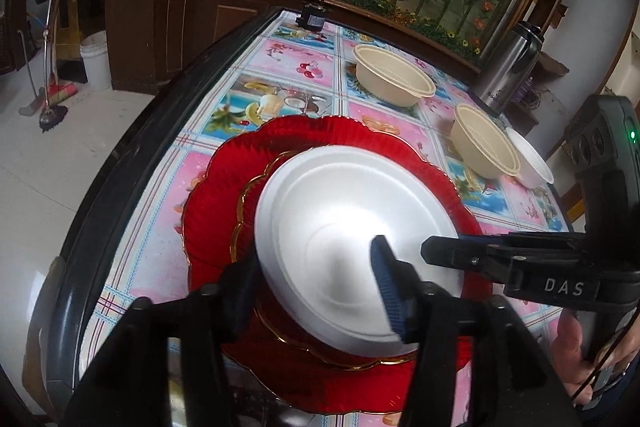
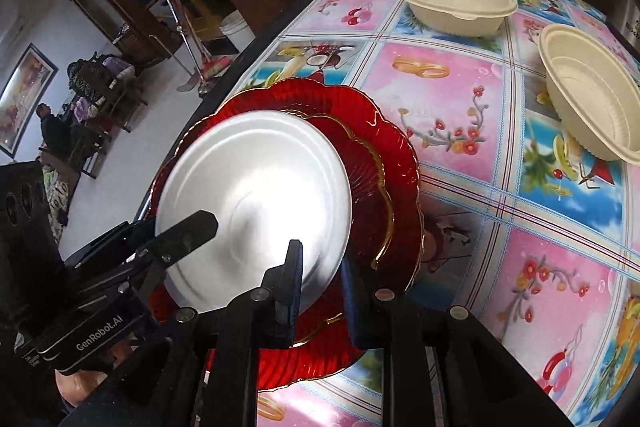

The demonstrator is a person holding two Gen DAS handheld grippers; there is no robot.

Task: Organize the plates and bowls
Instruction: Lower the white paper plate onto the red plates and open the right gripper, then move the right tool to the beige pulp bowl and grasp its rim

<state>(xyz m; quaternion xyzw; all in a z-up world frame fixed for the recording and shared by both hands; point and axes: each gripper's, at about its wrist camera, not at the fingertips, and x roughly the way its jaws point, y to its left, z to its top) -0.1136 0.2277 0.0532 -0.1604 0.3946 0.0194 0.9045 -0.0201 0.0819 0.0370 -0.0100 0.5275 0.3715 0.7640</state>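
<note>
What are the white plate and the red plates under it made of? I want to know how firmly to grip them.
White plate: probably foam, matte with a soft sheen and a thick rounded rim. Red plates: likely glass or clear hard plastic, glossy, see-through ribbed, gold-edged.

I see bright daylight glaring off the white round foam plate (image 1: 356, 247), washing out its centre; fisheye bending curves the worktop (image 2: 460, 147) edges, and corners go black.

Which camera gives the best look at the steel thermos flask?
The left wrist view: the steel thermos flask stands there in full, at the table's far edge beyond the cream bowls. The right wrist view catches only a sliver at its right border.
</note>
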